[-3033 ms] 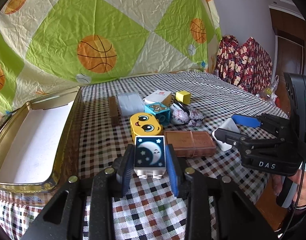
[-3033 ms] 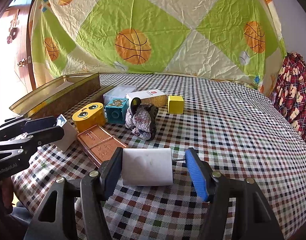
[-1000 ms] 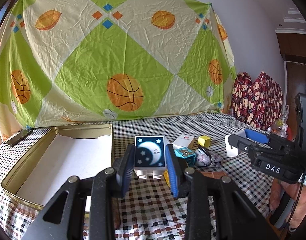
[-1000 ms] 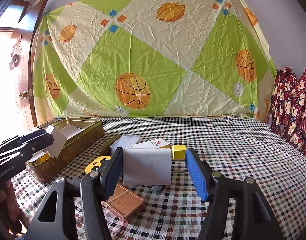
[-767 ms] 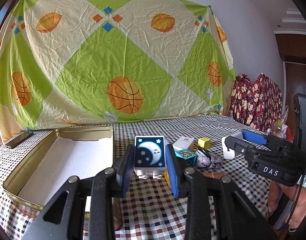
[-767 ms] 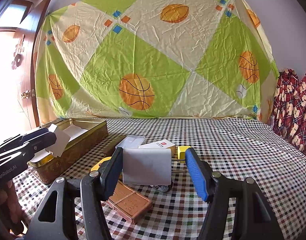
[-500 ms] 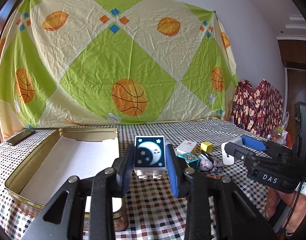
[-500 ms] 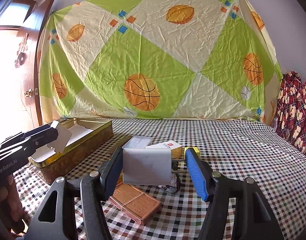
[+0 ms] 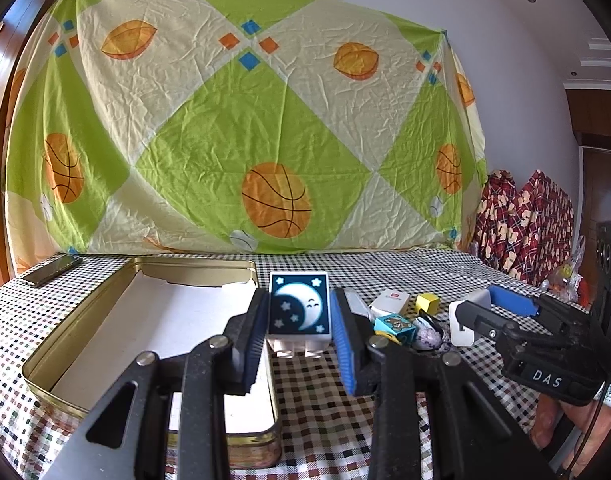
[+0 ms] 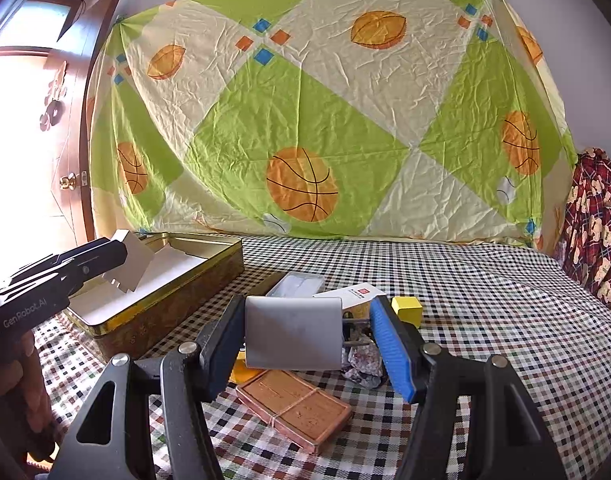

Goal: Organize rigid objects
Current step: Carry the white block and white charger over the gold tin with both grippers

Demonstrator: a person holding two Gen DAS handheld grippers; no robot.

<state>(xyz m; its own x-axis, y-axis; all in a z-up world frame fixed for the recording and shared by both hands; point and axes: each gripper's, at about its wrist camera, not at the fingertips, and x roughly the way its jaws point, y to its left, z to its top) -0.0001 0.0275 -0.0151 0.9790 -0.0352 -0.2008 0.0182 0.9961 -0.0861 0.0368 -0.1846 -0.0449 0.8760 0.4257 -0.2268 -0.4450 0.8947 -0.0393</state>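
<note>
Left tool, left wrist view: blue-padded fingers clamped on a moon block, dark blue face with white crescent and stars, held above the right wall of the gold tin, which is lidless with a white lining. On the checked counter beyond: white box with red mark, writing too small to read; yellow cube; teal bear block. Right tool at right, body lettered "DAS", holding a white block.

Right tool, right wrist view: fingers closed on the white block, plain grey-white face, held above the counter. Below it: brown slab bound with a band, lying flat. Behind: clear case, white box, yellow cube. Left tool at left, body lettered "GenRobot.AI", gripping the moon block over the tin.
</note>
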